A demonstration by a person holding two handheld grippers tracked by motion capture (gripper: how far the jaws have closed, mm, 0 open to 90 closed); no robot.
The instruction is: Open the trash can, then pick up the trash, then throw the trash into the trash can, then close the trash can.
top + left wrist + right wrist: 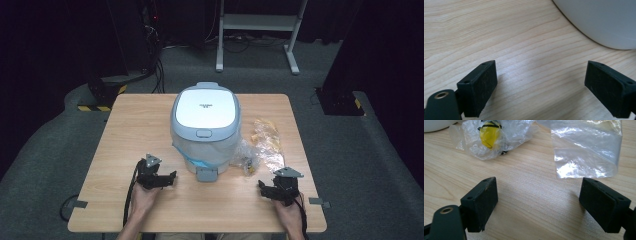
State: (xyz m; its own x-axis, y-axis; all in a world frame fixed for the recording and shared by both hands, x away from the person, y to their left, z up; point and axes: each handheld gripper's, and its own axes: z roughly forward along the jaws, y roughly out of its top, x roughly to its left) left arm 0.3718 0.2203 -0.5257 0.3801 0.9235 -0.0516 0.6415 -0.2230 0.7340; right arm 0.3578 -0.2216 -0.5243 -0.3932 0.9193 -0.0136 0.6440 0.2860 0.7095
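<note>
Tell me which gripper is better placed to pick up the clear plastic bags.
Probably the right gripper: its jaws are open and the clear plastic bags lie just ahead; the white and grey rice cooker separates the left gripper from them.

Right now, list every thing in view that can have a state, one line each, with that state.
Rice cooker: lid shut, upright on the table.
Clear plastic bags: crumpled, lying beside the cooker, untouched.
Left gripper: jaws open, holding nothing, near the cooker's base.
Right gripper: jaws open, holding nothing, facing the bags.
</note>
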